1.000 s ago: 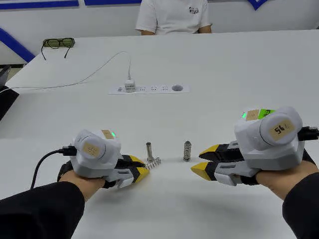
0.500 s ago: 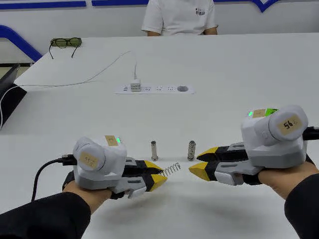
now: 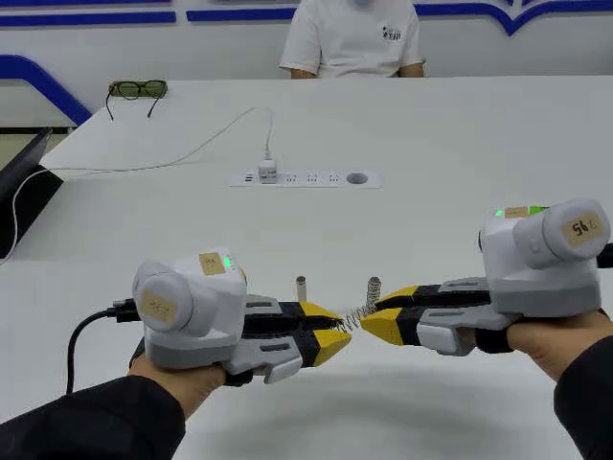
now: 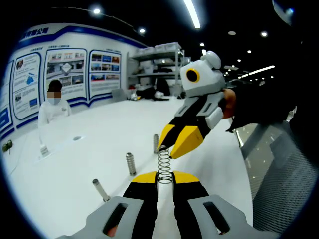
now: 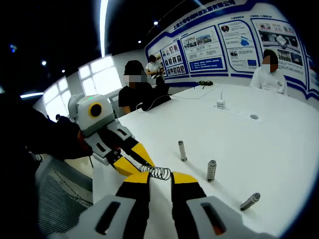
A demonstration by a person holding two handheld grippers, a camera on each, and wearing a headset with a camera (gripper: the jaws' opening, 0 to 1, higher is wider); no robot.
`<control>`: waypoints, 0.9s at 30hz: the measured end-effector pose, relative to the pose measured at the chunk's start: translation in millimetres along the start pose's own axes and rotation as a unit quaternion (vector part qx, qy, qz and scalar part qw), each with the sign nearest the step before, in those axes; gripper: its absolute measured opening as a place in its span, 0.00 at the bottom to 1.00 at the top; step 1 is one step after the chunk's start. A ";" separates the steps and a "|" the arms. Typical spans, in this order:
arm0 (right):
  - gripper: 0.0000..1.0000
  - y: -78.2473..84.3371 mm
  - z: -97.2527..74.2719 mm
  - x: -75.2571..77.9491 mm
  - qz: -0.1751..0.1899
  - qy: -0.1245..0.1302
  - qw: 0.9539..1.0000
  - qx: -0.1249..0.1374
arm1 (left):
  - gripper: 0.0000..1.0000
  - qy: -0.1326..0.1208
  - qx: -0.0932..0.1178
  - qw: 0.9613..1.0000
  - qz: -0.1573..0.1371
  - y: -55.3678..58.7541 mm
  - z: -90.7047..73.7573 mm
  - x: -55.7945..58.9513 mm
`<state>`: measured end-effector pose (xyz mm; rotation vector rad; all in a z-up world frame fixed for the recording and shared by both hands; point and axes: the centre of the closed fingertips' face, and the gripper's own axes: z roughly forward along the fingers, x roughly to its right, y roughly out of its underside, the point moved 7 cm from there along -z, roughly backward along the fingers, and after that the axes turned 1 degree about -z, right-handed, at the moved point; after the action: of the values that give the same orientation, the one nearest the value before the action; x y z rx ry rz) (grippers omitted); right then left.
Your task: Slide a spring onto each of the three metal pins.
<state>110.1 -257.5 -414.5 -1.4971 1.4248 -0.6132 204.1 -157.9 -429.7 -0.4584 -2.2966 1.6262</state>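
Note:
My left gripper [image 3: 335, 337] [image 4: 164, 177] is shut on one end of a loose spring [image 3: 352, 318] [image 4: 163, 162] [image 5: 158, 172], held above the white table [image 3: 450, 144]. The spring's free end reaches the tips of my right gripper [image 3: 374, 316] [image 5: 160, 178], whose jaws stand slightly apart around it. Behind the tips stand a bare metal pin [image 3: 301, 287] [image 5: 182, 150] and a pin wearing a spring [image 3: 374, 286] [image 5: 212, 170]. In the right gripper view a third sprung pin [image 5: 250, 201] looks tilted or lying.
A power strip [image 3: 306, 178] with a white cable [image 3: 192, 151] sits mid-table. Dark glasses [image 3: 136, 89] rest at the far left. A person [image 3: 356, 38] sits at the far side. A black cable [image 3: 81, 331] trails from my left gripper.
My left gripper has lifted the spring off the table beside the bare pin and carried it right. My right gripper has moved left until its tips meet the spring's free end.

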 end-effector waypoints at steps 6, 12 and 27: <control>0.15 -5.0 -3.6 1.0 0.038 -0.012 0.999 0.031 | 0.10 -0.005 0.027 0.999 -0.020 -5.9 -2.7 -1.7; 0.14 -12.3 -2.4 -7.7 0.049 -0.030 0.997 0.045 | 0.10 -0.004 0.024 1.000 -0.014 -6.4 -1.9 0.2; 0.12 -26.5 6.1 -20.1 -0.011 -0.032 0.999 0.036 | 0.10 -0.007 0.016 1.000 -0.005 -4.6 -0.4 1.9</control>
<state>124.0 -240.0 -389.0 -1.4637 1.3267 -0.6186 202.2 -158.2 -425.1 -0.4297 -2.2757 1.6634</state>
